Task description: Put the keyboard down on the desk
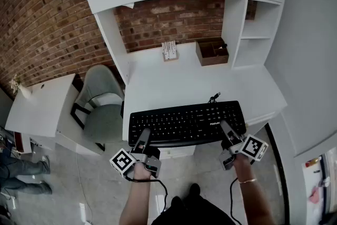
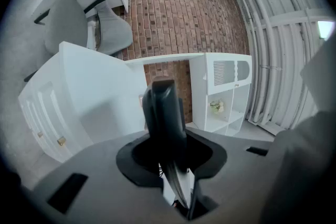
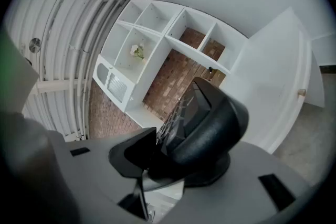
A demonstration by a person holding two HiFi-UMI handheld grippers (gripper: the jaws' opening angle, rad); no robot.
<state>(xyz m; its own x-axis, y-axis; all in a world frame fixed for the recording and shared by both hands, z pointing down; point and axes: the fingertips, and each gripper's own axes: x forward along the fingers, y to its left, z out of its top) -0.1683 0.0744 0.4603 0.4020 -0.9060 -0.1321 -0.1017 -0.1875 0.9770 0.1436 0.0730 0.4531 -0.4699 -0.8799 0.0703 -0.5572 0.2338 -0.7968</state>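
Keyboard (image 1: 187, 123), black, lies crosswise over the near edge of the white desk (image 1: 158, 79); whether it rests there cannot be told. Left claw (image 1: 142, 138) is clamped on its near-left edge, right claw (image 1: 227, 131) on its near-right edge. Chair (image 1: 100, 100) stands left of the desk.

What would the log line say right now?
left hand-held gripper: gripping keyboard | right hand-held gripper: gripping keyboard | keyboard: at white desk front
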